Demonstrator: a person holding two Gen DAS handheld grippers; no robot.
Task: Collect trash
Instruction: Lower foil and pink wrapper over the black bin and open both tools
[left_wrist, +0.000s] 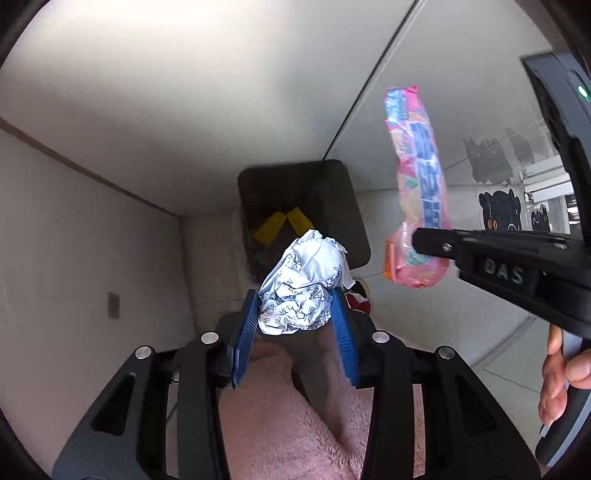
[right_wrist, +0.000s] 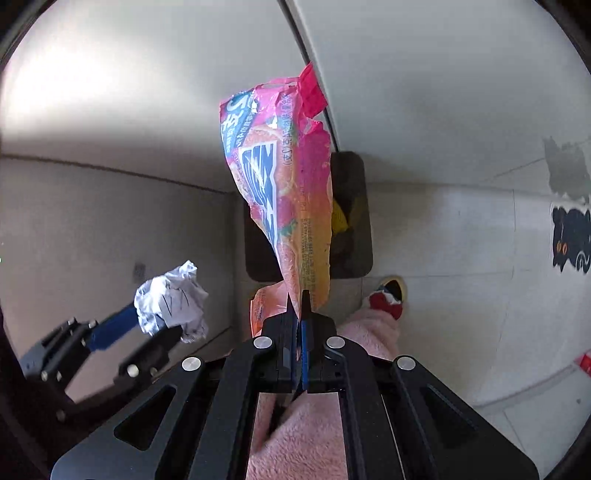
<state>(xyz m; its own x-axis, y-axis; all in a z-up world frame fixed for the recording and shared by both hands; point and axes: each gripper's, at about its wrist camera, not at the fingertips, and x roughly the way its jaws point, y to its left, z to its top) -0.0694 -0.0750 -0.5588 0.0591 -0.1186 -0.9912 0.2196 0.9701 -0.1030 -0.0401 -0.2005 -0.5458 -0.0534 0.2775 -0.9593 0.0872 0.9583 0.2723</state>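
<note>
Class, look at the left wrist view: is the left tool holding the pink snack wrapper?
No, the left tool grips a crumpled paper ball, while the pink snack wrapper hangs from the right tool.

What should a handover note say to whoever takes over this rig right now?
Left gripper: shut on the crumpled white printed paper ball.
Right gripper: shut on the lower end of the pink plastic snack wrapper.
Both are held above the dark square trash bin on the floor, which already holds something yellow.
Done: both pieces picked up.
Left: release each into the bin; the paper looks roughly over the opening, the wrapper off to one side.
</note>
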